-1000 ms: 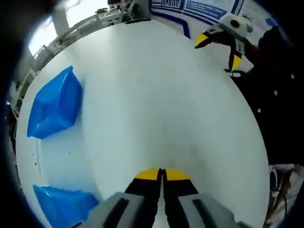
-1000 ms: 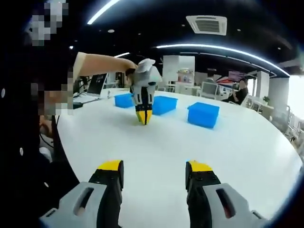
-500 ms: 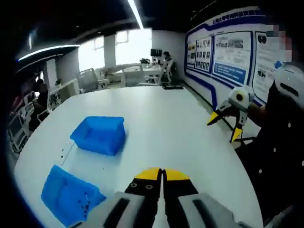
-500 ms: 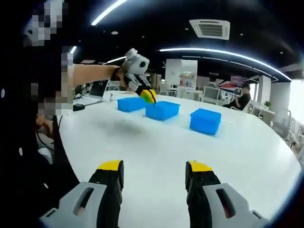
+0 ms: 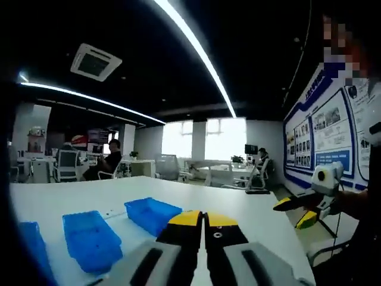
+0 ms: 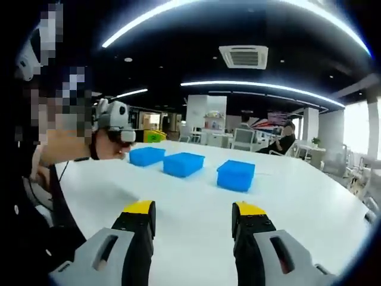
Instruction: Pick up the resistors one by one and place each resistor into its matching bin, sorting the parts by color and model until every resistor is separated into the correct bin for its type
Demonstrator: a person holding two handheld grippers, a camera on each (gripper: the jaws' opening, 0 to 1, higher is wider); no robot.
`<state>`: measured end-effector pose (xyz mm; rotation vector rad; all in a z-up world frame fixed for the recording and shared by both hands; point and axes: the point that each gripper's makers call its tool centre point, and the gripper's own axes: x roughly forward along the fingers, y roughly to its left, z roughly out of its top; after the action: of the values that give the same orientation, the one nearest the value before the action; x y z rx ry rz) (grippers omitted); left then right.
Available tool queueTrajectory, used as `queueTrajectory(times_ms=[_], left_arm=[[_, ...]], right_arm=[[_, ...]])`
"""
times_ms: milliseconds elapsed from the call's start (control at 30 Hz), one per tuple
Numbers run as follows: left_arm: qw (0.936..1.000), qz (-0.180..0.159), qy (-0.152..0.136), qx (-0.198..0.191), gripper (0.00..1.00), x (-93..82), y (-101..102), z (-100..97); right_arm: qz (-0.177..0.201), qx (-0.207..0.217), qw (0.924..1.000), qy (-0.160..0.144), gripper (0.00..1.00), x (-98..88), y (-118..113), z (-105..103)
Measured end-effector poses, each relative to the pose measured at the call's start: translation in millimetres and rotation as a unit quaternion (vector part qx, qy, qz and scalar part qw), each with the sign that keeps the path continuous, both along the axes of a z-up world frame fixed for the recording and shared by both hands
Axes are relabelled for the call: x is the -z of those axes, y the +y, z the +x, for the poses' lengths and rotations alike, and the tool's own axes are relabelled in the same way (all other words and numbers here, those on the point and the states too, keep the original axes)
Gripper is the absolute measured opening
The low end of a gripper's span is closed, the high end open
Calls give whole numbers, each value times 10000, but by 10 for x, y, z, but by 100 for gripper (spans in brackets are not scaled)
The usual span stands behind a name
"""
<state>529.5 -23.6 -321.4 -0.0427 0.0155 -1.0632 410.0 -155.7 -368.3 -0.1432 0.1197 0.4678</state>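
My left gripper (image 5: 204, 218) is shut, its yellow-tipped jaws pressed together with nothing seen between them. It is held level above the white table (image 5: 71, 199). Three blue bins (image 5: 152, 213) (image 5: 92, 238) (image 5: 30, 244) stand in a row below and left of it. My right gripper (image 6: 194, 210) is open and empty over the bare table (image 6: 297, 202), with the same bins (image 6: 147, 156) (image 6: 183, 164) (image 6: 236, 174) further off. The left gripper (image 6: 155, 136) is held up at the left, and the right gripper (image 5: 296, 212) is open at the right. I cannot make out any resistors.
The person holding the grippers (image 6: 41, 149) fills the left side of the right gripper view. People sit at desks (image 6: 286, 134) beyond the table. A wall with blue posters (image 5: 333, 128) runs along the right of the left gripper view.
The left gripper has swung up from pointing down at the table to pointing level across the room, and has moved back toward the person. The right gripper has stayed open and barely moved.
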Motion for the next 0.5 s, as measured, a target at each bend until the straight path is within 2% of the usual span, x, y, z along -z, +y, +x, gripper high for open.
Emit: queueTrajectory(times_ms=[100, 200, 267, 500], left_arm=[[9994, -154, -80, -291, 5, -136, -53, 147], [9979, -15, -236, -610, 5, -195, -141, 351], [9981, -44, -231, -570, 5, -225, -242, 444], [9961, 129, -353, -801, 5, -366, -681, 1023]], right_arm=[[11, 10, 10000, -52, 53, -34, -5, -28], [16, 43, 10000, -86, 52, -48, -27, -47], [16, 83, 9999, -104, 52, -59, -60, -58], [28, 491, 9986, -178, 52, -118, -331, -72]])
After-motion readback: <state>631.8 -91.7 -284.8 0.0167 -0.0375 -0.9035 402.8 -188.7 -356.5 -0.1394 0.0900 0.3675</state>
